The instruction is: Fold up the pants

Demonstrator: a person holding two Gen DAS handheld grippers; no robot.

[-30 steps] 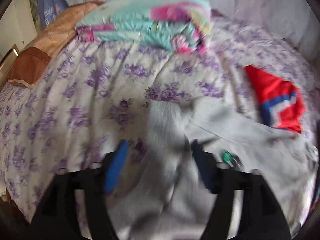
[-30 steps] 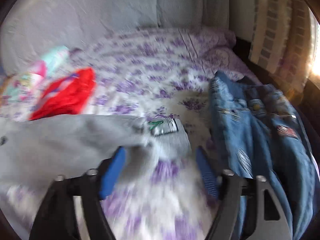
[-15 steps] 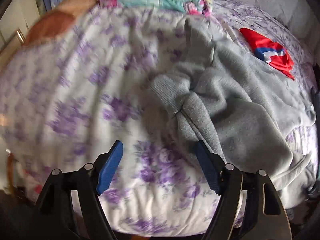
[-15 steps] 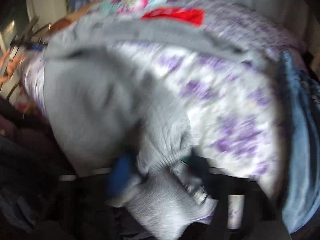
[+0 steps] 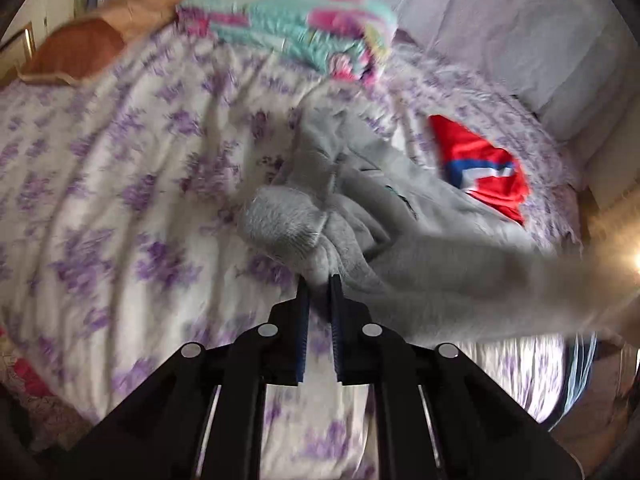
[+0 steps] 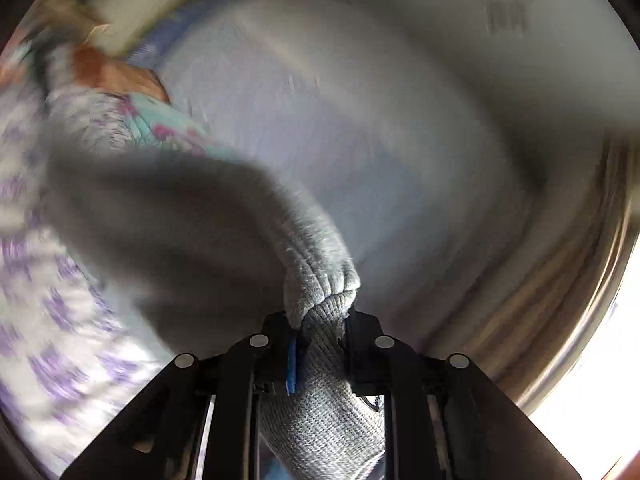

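Observation:
The grey sweatpants (image 5: pixel 360 208) lie crumpled on the floral bedspread (image 5: pixel 120 168) and stretch toward the lower right. My left gripper (image 5: pixel 319 284) is shut on a bunched edge of the grey pants just above the bed. My right gripper (image 6: pixel 320 328) is shut on the ribbed end of the grey pants (image 6: pixel 320 280) and holds it lifted, with the cloth hanging off to the left. The right wrist view is strongly blurred.
A folded turquoise and pink blanket (image 5: pixel 296 28) lies at the far side of the bed. A red, blue and white garment (image 5: pixel 480 168) lies to the right of the pants. A brown pillow (image 5: pixel 80 48) is at the far left. A pale headboard (image 6: pixel 340 120) stands behind.
My left gripper was open over the bed and has shut on the pants. My right gripper has gripped the ribbed end and swung it upward.

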